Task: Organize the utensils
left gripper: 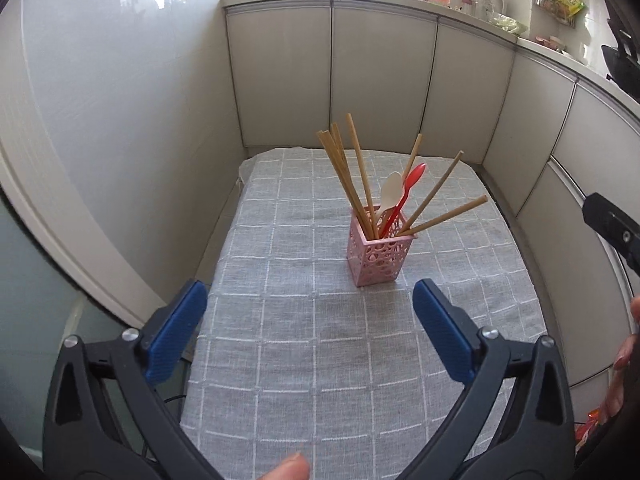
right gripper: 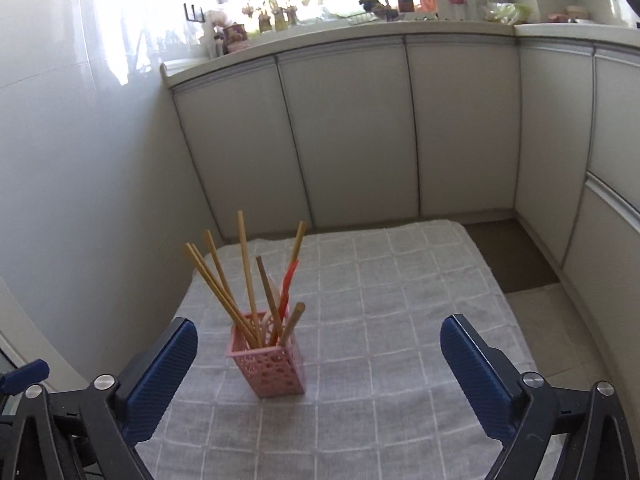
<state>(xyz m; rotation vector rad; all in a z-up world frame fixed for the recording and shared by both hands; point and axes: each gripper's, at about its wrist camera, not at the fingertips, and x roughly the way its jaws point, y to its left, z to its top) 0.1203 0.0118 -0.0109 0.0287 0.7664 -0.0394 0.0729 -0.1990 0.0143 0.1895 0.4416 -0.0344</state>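
Note:
A pink perforated holder (left gripper: 376, 256) stands upright on the grey checked tablecloth (left gripper: 300, 360). It holds several wooden chopsticks (left gripper: 344, 176), a white spoon (left gripper: 390, 192) and a red spoon (left gripper: 412, 182). My left gripper (left gripper: 310, 300) is open and empty, held back from the holder and above the cloth. In the right wrist view the holder (right gripper: 270, 364) with the chopsticks (right gripper: 244, 268) sits between the fingers, nearer the left one. My right gripper (right gripper: 320, 340) is open and empty.
The cloth-covered table (right gripper: 400, 300) is ringed by white kitchen cabinets (right gripper: 352, 128) at the back and right and a white wall (left gripper: 100, 120) on the left. The right gripper's body (left gripper: 612, 228) shows at the right edge of the left wrist view.

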